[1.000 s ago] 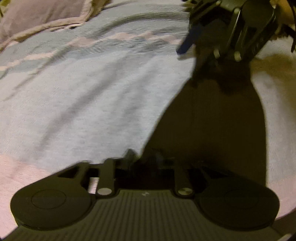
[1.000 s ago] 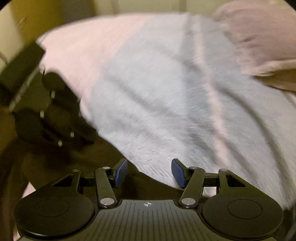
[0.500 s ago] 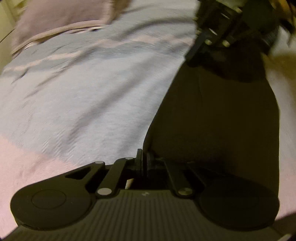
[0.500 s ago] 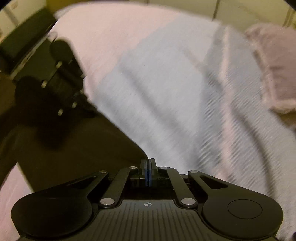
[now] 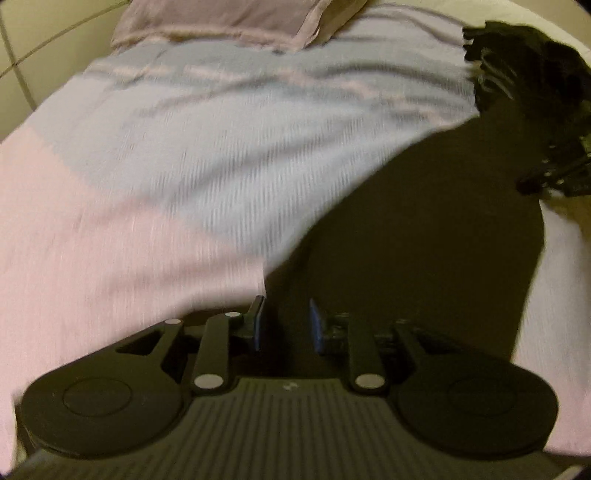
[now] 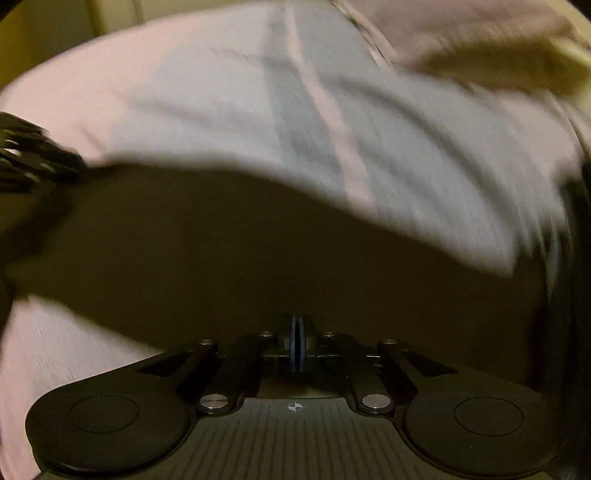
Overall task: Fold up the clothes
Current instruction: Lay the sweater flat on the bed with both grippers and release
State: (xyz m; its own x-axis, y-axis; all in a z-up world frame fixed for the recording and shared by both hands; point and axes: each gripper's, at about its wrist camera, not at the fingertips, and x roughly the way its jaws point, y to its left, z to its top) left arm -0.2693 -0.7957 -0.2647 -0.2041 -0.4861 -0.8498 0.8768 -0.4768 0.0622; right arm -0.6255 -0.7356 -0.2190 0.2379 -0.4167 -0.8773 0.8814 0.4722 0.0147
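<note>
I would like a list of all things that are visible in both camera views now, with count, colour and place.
dark garment: one, black-brown, spread on the bed, directly ahead of both grippers.
bed cover: one, pale blue with a pink band and thin stripes, under the garment.
pillow: one, dusty pink, at the far end of the bed.
wall: cream, behind the bed.
left gripper: black, blue pads, jaws open.
right gripper: black, blue pads, jaws shut at the garment's edge.

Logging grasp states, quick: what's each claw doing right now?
Left claw: open, blue pads apart over the dark garment, holding nothing.
Right claw: shut; it seems to pinch the dark garment's edge.
</note>
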